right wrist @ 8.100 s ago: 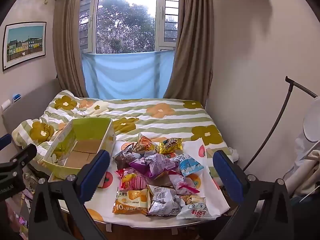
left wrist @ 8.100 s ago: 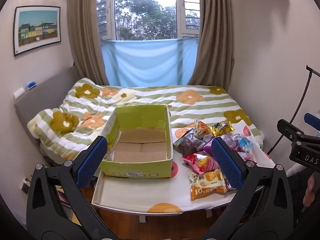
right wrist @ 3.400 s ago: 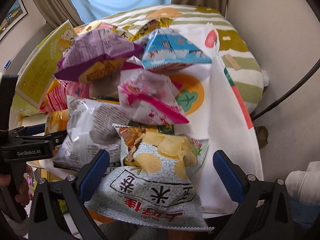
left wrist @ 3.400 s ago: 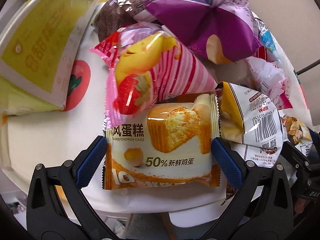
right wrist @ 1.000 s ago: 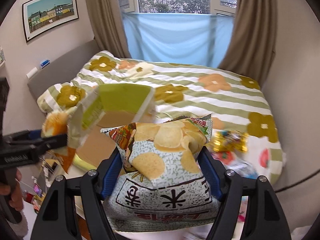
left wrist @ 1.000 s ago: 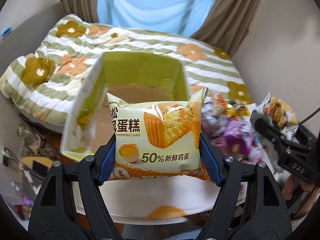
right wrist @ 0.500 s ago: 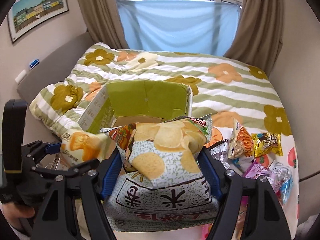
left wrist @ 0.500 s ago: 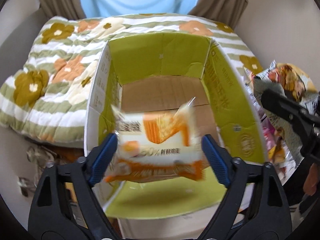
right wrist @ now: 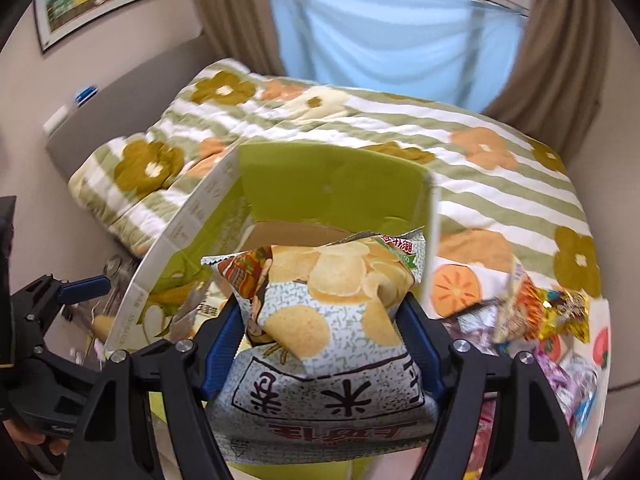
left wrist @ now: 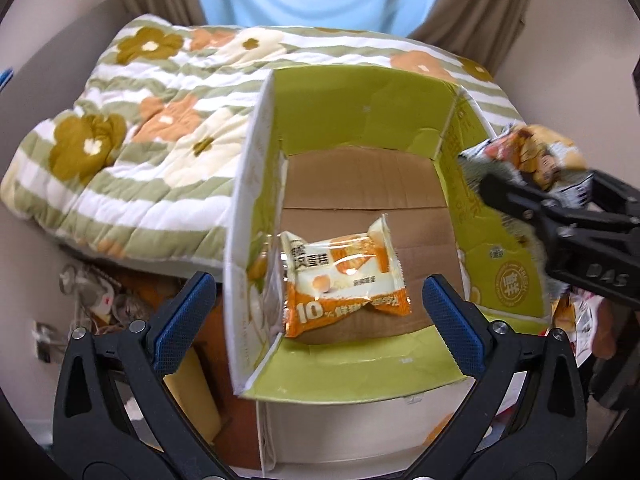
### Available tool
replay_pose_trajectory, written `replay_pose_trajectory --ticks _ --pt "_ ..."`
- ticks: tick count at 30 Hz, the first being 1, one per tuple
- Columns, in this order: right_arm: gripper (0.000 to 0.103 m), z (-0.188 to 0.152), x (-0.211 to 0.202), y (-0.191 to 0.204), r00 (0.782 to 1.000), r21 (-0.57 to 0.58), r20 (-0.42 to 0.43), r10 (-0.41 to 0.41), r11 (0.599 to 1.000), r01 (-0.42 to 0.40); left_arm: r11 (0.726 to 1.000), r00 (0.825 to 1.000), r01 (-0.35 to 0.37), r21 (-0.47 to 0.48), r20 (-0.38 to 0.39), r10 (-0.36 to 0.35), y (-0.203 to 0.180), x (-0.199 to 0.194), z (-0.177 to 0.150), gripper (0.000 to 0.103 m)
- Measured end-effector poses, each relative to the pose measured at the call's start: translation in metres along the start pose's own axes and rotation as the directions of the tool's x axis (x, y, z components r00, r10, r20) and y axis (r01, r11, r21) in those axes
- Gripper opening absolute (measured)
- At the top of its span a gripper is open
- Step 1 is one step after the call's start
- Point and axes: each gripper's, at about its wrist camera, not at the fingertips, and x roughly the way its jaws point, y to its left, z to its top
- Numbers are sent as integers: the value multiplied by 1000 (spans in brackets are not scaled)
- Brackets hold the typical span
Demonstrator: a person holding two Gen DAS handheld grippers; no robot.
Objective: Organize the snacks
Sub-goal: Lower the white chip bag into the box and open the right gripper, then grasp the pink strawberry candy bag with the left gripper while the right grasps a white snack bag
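Orange-and-white cake packet (left wrist: 344, 276) lies on the cardboard floor of the green box (left wrist: 360, 108), free of the left claw (left wrist: 316, 312), whose jaws are opening wide above it. Just beside the box, the right claw (right wrist: 322, 344) is clamped on a chip bag (right wrist: 320, 312), with more snacks (right wrist: 540, 316) on the table (right wrist: 464, 256).

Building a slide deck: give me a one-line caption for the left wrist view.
Left gripper, fingers opening, above a cake packet lying in the green box; right gripper brings chips.
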Motion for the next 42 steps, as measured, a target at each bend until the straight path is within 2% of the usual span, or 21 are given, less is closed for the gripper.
replay_pose_trajectory --ticks 5,7,9,17,21,26,33,37,42 --pt "72 4 23 5 999 -24 -44 31 999 -32 999 999 -28 -32 22 28 9 -5 2 102" --pt "75 5 29 5 997 -22 -49 51 998 -52 999 1000 -23 -42 17 24 12 -4 2 102" --pt "103 6 31 5 996 -18 -45 73 997 -74 999 1000 -13 -52 1 13 14 0 0 102" --pt "103 -9 24 1 997 -9 -21 70 998 -70 997 1000 -8 -76 -13 7 16 -2 -14 102" --pt "103 -14 12 1 998 -7 -16 58 998 -58 997 1000 1 -76 22 0 12 -17 -18 102" --pt "103 -20 -16 7 997 -3 42 57 998 -57 998 997 15 -54 79 -10 1 -41 -20 102" --pt "103 -32 -59 1 995 51 100 23 998 -28 995 985 92 28 146 -95 -26 -67 -26 102" --pt "103 -46 -87 -18 993 125 122 -3 992 -12 987 976 134 84 164 -146 -46 -73 -29 102" --pt "103 -70 -118 -54 988 203 136 -79 978 50 974 967 182 134 155 -202 -85 -75 -37 102"
